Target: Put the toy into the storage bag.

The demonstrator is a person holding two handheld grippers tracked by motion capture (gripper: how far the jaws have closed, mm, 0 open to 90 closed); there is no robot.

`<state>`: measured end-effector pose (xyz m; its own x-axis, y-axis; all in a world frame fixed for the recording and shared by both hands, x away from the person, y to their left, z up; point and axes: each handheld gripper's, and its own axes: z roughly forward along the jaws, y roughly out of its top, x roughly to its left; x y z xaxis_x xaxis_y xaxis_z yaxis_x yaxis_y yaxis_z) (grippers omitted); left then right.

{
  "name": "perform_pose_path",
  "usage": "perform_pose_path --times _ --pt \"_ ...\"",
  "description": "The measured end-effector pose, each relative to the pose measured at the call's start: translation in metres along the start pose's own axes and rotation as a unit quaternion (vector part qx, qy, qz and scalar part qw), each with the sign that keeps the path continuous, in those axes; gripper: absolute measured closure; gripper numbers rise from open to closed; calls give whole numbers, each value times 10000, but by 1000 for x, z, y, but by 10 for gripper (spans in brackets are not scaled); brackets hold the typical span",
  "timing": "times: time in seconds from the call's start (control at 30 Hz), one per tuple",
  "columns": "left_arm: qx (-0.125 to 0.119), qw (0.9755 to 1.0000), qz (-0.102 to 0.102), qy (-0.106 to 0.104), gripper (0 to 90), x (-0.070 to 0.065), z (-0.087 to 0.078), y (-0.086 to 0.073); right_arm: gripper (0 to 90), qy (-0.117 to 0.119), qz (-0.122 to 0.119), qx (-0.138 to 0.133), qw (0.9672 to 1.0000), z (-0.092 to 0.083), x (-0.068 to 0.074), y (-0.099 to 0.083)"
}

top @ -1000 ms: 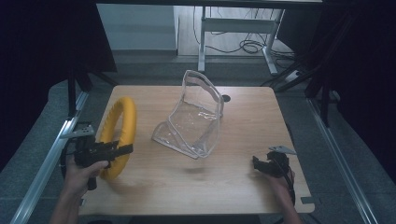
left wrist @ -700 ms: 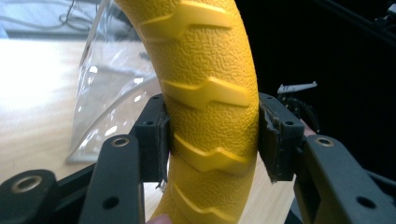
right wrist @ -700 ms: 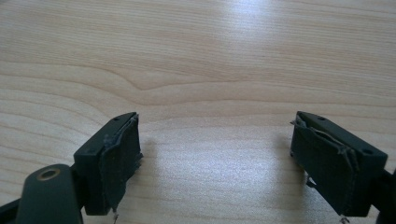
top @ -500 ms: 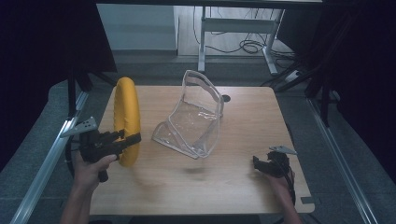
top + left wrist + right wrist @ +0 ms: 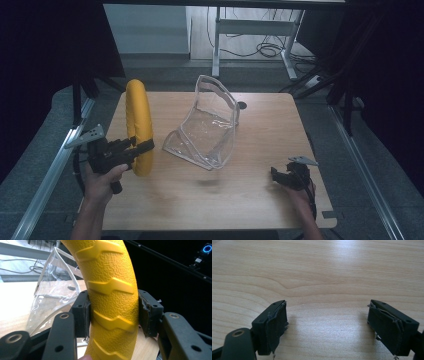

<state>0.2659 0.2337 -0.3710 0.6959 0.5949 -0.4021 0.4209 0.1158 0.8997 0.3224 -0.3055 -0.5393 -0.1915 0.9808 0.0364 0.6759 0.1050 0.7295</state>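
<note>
The left gripper (image 5: 142, 146) has its jaws clamped on either side of a yellow ring (image 5: 137, 120), pads pressed against the ribbed rubber (image 5: 112, 302); the ring stands on edge at the left side of the wooden table (image 5: 260, 200), its lower part in the grip; just beside it, mid-table, a clear plastic pouch (image 5: 207, 125) sits propped open. Over at the near right corner the right gripper (image 5: 280, 176) rests low, jaws wide apart with bare wood (image 5: 324, 322) between them.
</note>
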Motion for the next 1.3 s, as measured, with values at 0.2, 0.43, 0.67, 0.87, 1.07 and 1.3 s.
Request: perform_pose_path --times 0.2,0.43,0.67,0.87,1.07,1.3 --pt "-87 10000 12 -42 508 -4 4 1 162 -13 -23 -3 10000 0 0 0" --pt "-314 9995 34 -78 508 -9 4 5 162 -12 7 3 10000 0 0 0" --pt "-476 9988 38 -54 507 -11 5 7 163 -22 -7 2 10000 0 0 0" --pt "-541 9985 38 -53 507 -13 6 8 164 -17 3 -1 10000 0 -1 0" --pt "-699 9975 89 -58 507 -17 8 12 166 -17 20 -9 10000 0 -1 0" --pt "-837 9963 167 -95 506 -24 10 19 166 -19 32 -14 10000 0 -1 0"
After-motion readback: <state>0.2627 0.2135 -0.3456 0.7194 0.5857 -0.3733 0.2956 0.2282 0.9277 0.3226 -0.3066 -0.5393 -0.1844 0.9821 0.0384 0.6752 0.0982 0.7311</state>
